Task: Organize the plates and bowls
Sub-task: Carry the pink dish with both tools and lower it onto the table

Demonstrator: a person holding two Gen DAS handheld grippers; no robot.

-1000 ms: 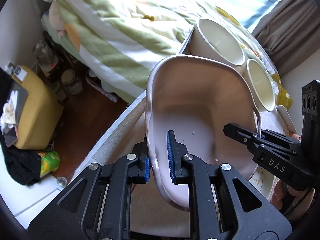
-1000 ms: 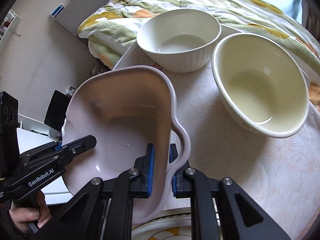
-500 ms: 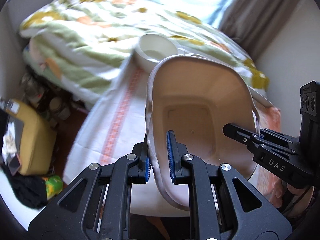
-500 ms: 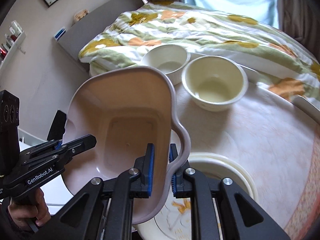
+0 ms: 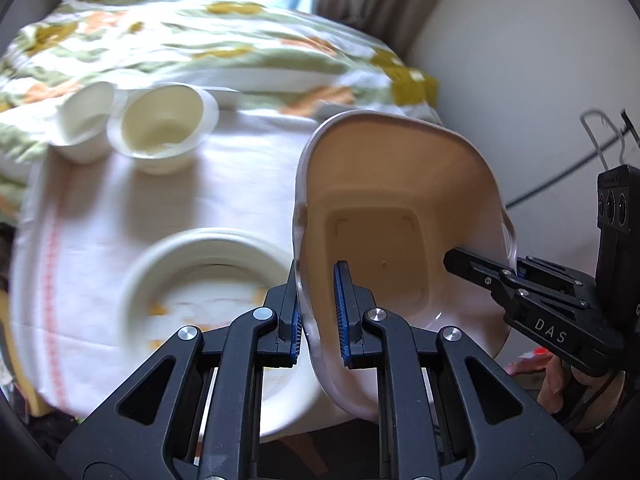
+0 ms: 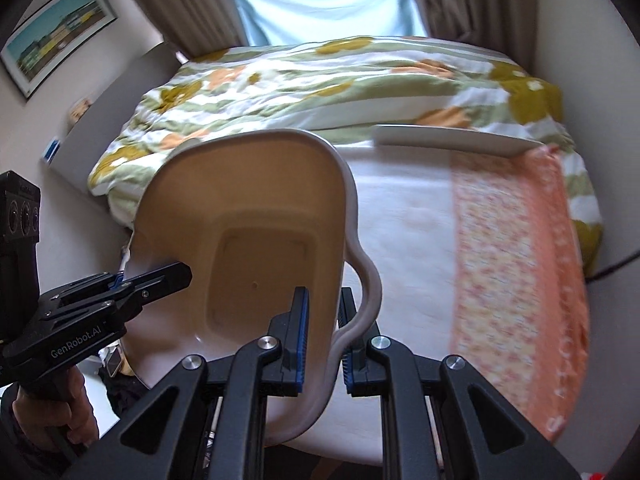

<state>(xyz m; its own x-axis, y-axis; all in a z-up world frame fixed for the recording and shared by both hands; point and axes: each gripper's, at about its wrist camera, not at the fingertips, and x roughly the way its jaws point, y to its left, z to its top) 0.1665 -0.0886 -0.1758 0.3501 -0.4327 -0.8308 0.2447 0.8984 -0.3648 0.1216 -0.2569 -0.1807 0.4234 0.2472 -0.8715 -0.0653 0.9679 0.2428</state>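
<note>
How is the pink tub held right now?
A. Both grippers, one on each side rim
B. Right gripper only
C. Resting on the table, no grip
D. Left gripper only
A: the left gripper clamps one rim of the pink tub, and the right gripper clamps the opposite rim by the handle.

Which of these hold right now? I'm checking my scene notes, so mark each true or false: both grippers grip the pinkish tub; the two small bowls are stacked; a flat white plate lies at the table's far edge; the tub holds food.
1. Both the left gripper and the right gripper clamp the pinkish tub. True.
2. The two small bowls are stacked. False: the white bowl and cream bowl sit side by side.
3. A flat white plate lies at the table's far edge. True.
4. The tub holds food. False: it is empty.
</note>
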